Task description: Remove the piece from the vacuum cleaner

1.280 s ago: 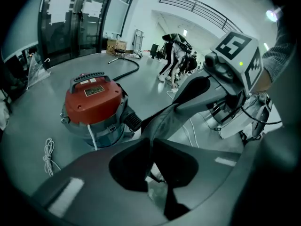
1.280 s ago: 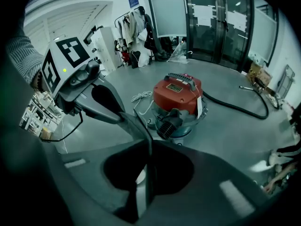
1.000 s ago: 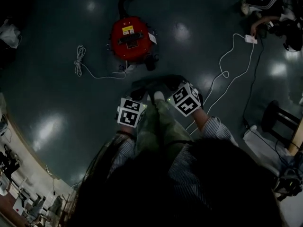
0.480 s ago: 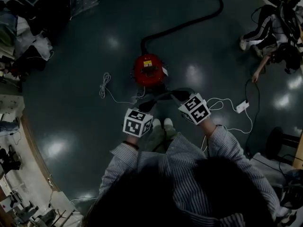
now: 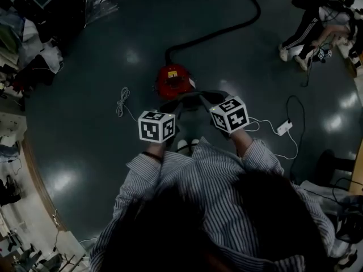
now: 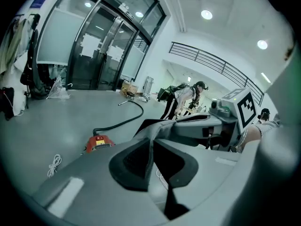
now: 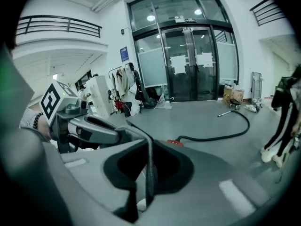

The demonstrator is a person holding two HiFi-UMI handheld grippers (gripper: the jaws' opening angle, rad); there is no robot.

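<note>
The red vacuum cleaner (image 5: 173, 79) stands on the dark floor, its black hose (image 5: 227, 30) curving off to the far right. The same vacuum cleaner (image 6: 98, 143) (image 7: 175, 142) shows small on the floor in both gripper views. A thin grey piece (image 5: 190, 97) hangs in the air between my two grippers, apart from the machine. My left gripper (image 5: 177, 104) is shut on its left end and my right gripper (image 5: 202, 100) on its right end. In each gripper view the piece (image 6: 150, 157) (image 7: 149, 173) runs edge-on between the closed pads.
A coiled white cable (image 5: 122, 102) lies left of the vacuum cleaner. A white power strip (image 5: 283, 127) with its cord lies to the right. A person (image 5: 309, 21) sits at the far right. Clothes and clutter (image 5: 31, 50) line the left wall. My shoes (image 5: 187, 146) are below the grippers.
The view has risen and the vacuum cleaner now looks smaller and farther off. Both grippers have lifted together, with the grey piece still held between them.
</note>
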